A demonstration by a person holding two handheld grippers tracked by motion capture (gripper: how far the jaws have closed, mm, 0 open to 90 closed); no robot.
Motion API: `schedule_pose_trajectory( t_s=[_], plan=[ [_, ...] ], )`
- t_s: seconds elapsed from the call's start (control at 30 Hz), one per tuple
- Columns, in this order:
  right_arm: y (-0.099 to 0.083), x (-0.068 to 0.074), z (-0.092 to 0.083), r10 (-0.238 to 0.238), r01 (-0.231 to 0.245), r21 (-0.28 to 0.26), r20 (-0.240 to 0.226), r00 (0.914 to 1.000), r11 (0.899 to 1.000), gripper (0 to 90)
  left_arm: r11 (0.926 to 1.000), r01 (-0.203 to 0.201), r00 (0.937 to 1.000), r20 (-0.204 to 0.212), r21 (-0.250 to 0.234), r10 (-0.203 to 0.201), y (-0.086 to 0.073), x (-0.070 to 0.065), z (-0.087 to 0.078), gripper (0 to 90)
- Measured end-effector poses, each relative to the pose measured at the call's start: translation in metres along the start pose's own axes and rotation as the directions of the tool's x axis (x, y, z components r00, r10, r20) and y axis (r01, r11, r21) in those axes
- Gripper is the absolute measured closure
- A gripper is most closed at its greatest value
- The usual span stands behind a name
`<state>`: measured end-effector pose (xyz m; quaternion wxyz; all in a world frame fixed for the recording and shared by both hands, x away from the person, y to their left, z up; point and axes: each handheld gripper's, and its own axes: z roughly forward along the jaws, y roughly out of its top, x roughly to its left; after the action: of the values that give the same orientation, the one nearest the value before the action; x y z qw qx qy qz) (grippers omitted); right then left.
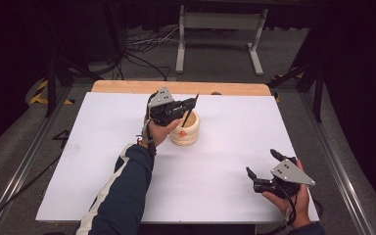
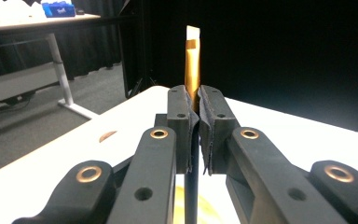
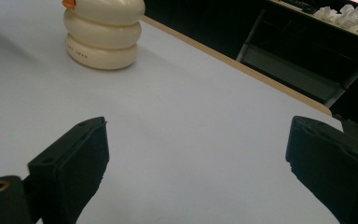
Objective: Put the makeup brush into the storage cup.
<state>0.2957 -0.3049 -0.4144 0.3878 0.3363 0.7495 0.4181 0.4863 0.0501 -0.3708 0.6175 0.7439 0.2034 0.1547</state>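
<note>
Left claw [image 2: 194, 123] grasps a stick [image 2: 192, 65] above the cream holder [image 1: 184, 129]; right claw [image 3: 196, 163] gapes.

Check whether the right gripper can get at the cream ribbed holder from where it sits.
Probably yes. The right gripper rests with jaws wide open, and bare white table lies between it and the cream ribbed holder. But the left gripper, shut on a dark stick, crowds the top.

I see black left gripper [image 1: 188, 105] with grey three-cornered plate, brass-ringed linkage pivots, ribbed black jaw pads, right gripper [image 1: 263, 164] same build, black cable, navy sleeve [image 1: 122, 196] with white stripe
</note>
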Motion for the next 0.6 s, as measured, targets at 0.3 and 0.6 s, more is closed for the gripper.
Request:
schedule_pose_trajectory(
  t_s=[0.3,0.6],
  plan=[
    [0.0,0.001,0.0,-0.005,0.005,0.003,-0.003,1.0,1.0,6.7,0.9998,0.005,1.0,0.002,0.02,-0.005,-0.012,-0.003,-0.004,83.3],
    [0.0,0.0,0.001,-0.002,0.002,0.003,0.0,1.0,1.0,6.7,0.9997,0.01,0.9999,-0.005,0.022,-0.01,-0.014,-0.002,-0.009,83.3]
  ],
)
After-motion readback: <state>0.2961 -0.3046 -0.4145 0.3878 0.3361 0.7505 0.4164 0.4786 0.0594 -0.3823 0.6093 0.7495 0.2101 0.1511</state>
